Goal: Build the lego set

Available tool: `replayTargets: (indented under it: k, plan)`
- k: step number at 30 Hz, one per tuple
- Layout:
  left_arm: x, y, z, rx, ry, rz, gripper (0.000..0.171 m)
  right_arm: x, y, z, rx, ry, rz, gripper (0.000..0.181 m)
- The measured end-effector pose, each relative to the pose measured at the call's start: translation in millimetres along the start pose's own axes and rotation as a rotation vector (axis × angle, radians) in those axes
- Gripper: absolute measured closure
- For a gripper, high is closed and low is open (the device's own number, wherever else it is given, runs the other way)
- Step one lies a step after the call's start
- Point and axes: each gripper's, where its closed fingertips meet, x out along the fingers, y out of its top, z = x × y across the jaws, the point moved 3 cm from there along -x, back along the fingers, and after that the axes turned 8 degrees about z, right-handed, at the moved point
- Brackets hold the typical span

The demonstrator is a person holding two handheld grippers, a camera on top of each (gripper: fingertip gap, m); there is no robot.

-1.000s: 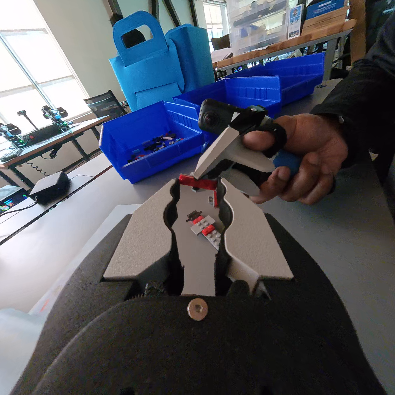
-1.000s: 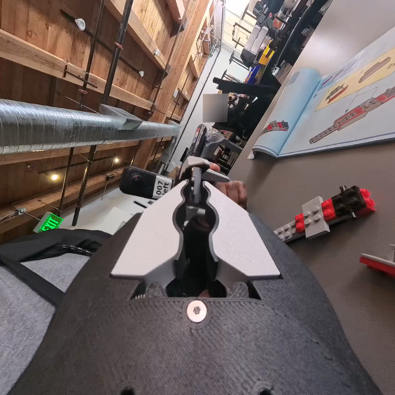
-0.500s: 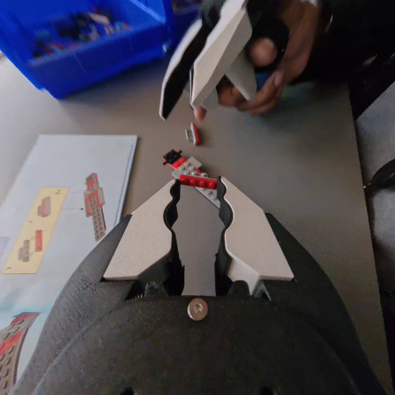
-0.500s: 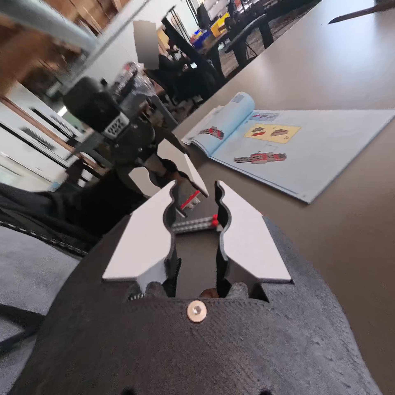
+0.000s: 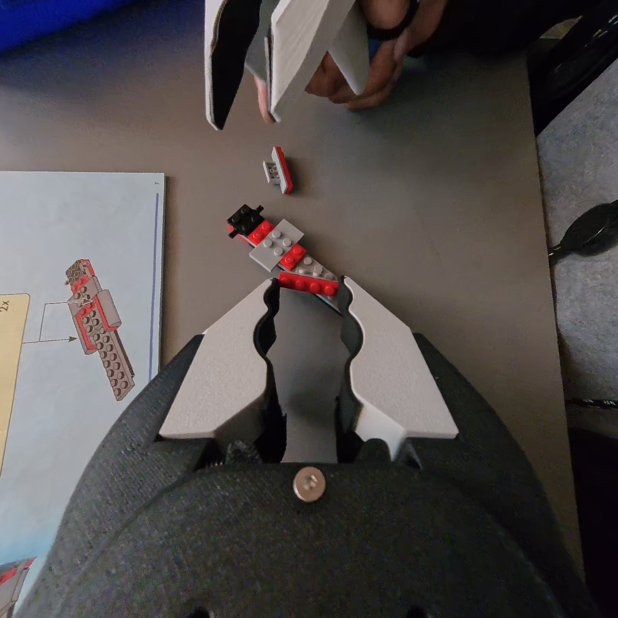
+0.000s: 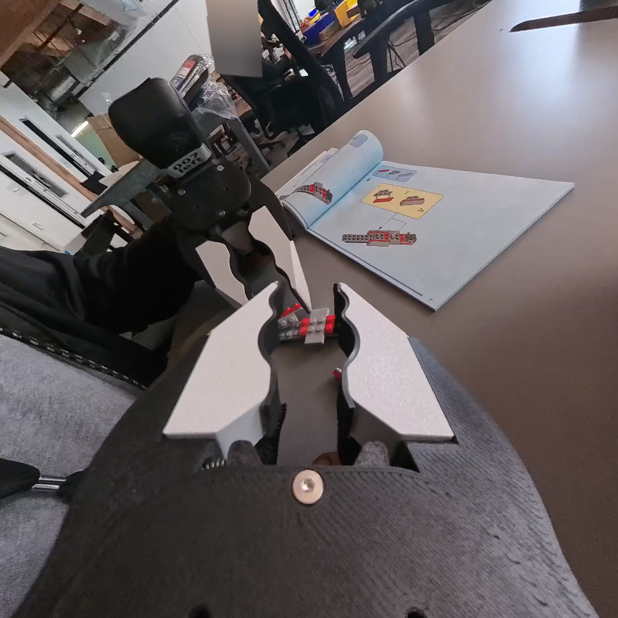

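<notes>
My left gripper [image 5: 308, 286] points down at the grey table [image 5: 418, 200] and is shut on a red four-stud plate [image 5: 307, 286]. It holds the plate over the near end of a long grey, red and black lego assembly [image 5: 277, 242]. A small red and grey piece [image 5: 279, 170] lies just beyond the assembly. My right gripper [image 5: 244, 122] hovers past that piece, open and empty. In the right wrist view my right gripper [image 6: 307, 289] frames the assembly [image 6: 311, 326], with the left gripper's fingers [image 6: 271, 250] coming down onto it.
An open instruction booklet [image 5: 83, 301] lies left of the assembly and also shows in the right wrist view [image 6: 451, 227]. A blue bin edge [image 5: 50, 23] is at the far left. A grey cushioned seat [image 5: 585, 267] and a black cable border the table's right side.
My left gripper has tipped down from level and carried the red plate over the assembly. My right gripper has opened, let go of the plate and drawn back.
</notes>
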Motion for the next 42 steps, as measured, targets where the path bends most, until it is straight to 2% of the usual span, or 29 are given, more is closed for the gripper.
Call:
replayTargets:
  k: [9,13,23,33,42]
  plan:
    - [-1,-1,-2,-0.045,-0.023,-0.005,0.13,0,-1,-1,0.013,0.018,-0.009,0.148]
    - [-5,2,-3,-0.05,0.027,0.023,0.129,0,0,-1,0.009,0.028,-0.001,0.148]
    - [-27,-1,1,-0.214,0.145,0.15,0.132,-11,7,5,-0.13,-0.006,0.014,0.146]
    - [-20,-7,4,-0.311,0.15,0.109,0.133,-13,8,10,-0.161,-0.034,0.002,0.146]
    - [-17,-7,5,-0.331,0.146,0.095,0.135,-18,6,12,-0.205,-0.046,-0.026,0.145]
